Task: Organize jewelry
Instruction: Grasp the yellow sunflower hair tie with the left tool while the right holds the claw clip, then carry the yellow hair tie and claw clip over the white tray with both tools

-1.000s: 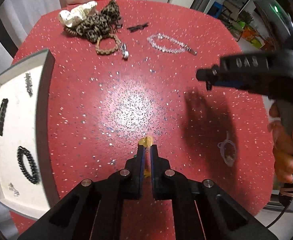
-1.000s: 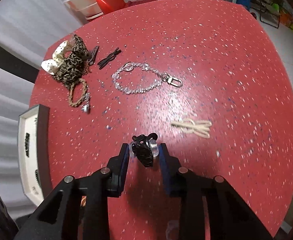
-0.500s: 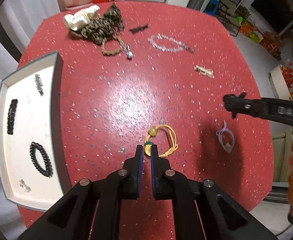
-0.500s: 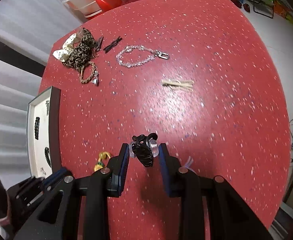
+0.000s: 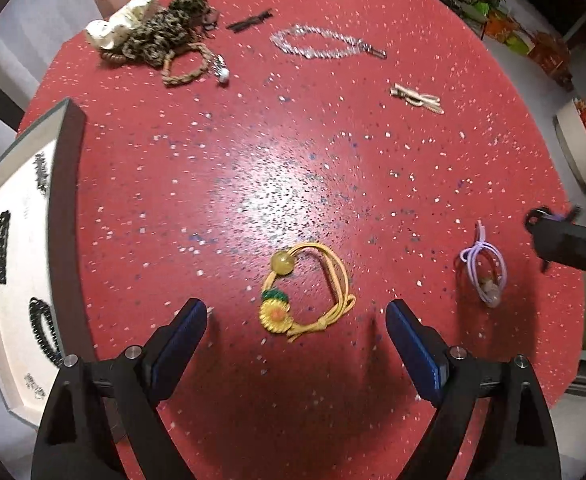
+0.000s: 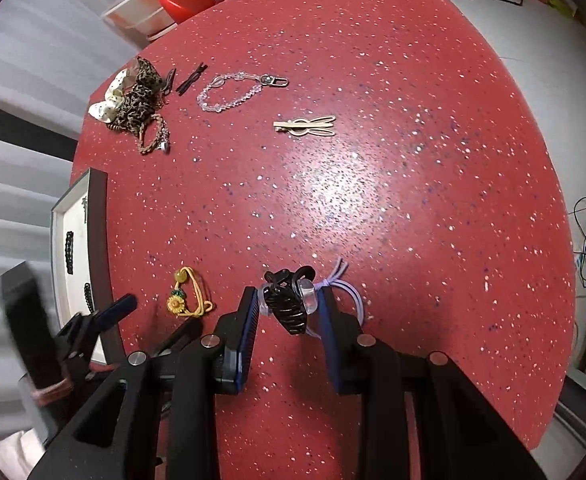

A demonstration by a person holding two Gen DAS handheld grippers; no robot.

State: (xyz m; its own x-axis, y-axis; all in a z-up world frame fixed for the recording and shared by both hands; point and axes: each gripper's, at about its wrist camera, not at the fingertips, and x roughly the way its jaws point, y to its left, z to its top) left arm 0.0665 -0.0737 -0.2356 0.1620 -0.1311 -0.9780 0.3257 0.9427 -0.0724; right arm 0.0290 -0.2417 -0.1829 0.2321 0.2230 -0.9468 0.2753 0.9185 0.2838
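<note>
My left gripper [image 5: 296,316] is open and empty, its jaws spread wide on either side of a yellow sunflower hair tie [image 5: 303,294] lying on the red table. It also shows in the right wrist view [image 6: 187,294]. My right gripper [image 6: 289,306] is shut on a black claw hair clip [image 6: 287,302] and holds it above the table, over a lilac hair tie [image 6: 351,290]. That lilac tie [image 5: 485,270] lies at the right in the left wrist view. A white jewelry tray [image 5: 67,216] with black bracelets stands at the table's left edge.
At the far side lie a leopard and cream scrunchie pile [image 5: 153,30], a braided bracelet [image 5: 185,68], black hairpins [image 5: 251,20], a clear bead chain [image 5: 325,44] and a beige hair clip [image 5: 415,98]. A plastic tub [image 6: 149,4] stands beyond the table.
My left gripper has opened and let go of the yellow sunflower hair tie, which now lies on the table. Both grippers have drawn back toward the near edge; the right one still holds the black clip.
</note>
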